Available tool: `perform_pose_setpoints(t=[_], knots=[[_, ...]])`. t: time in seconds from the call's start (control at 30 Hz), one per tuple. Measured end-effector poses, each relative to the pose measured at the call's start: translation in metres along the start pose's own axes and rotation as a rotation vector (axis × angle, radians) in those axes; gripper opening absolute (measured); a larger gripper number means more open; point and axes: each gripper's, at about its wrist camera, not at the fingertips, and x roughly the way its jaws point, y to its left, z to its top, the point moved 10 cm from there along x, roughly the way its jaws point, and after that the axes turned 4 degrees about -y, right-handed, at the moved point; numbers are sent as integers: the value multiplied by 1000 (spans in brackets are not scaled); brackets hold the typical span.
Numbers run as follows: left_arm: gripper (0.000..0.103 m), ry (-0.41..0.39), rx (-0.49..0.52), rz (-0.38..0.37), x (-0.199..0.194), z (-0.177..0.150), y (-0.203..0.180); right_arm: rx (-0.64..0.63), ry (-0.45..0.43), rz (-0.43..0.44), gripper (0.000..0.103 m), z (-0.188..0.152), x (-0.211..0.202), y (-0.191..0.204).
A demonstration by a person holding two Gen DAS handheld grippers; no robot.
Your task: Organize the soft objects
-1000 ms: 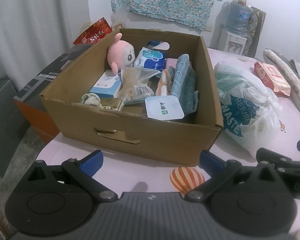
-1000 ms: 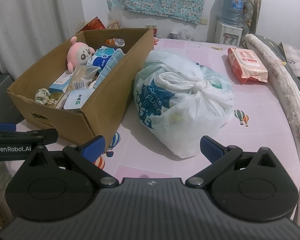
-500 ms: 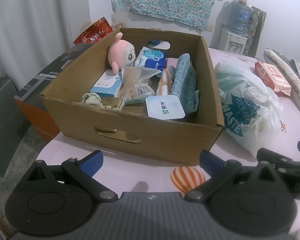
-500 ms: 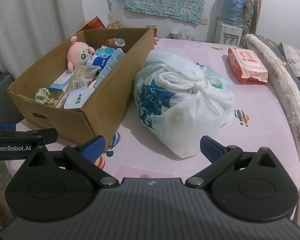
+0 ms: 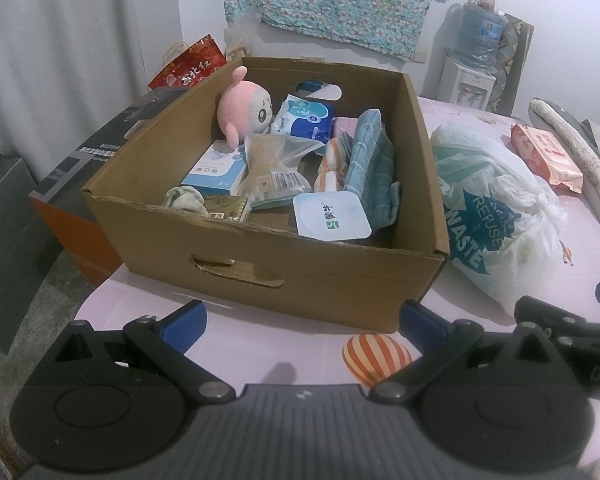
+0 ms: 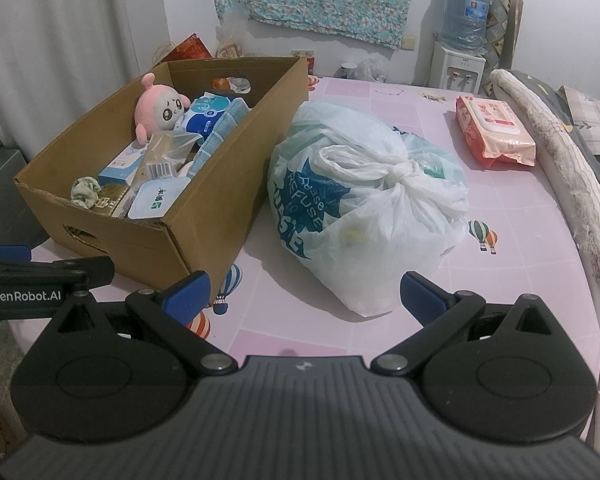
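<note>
A cardboard box stands on the pink table. Inside lie a pink plush toy, a blue checked towel, tissue packs, a clear bag and a white tub. Right of the box sits a knotted white plastic bag. My left gripper is open, just short of the box's front wall. Just before the bag, my right gripper is open too. Neither holds anything.
A pink wet-wipe pack lies at the far right of the table. A rolled quilt runs along the right edge. A black and orange box stands left of the table. A water dispenser stands at the back wall.
</note>
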Motion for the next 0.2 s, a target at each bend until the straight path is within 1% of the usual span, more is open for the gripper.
perform_pose_setpoints(t=[0.2], knots=[[103,0,-1,3,-1,0,1,-2,-2,-1,102,1,0,0]])
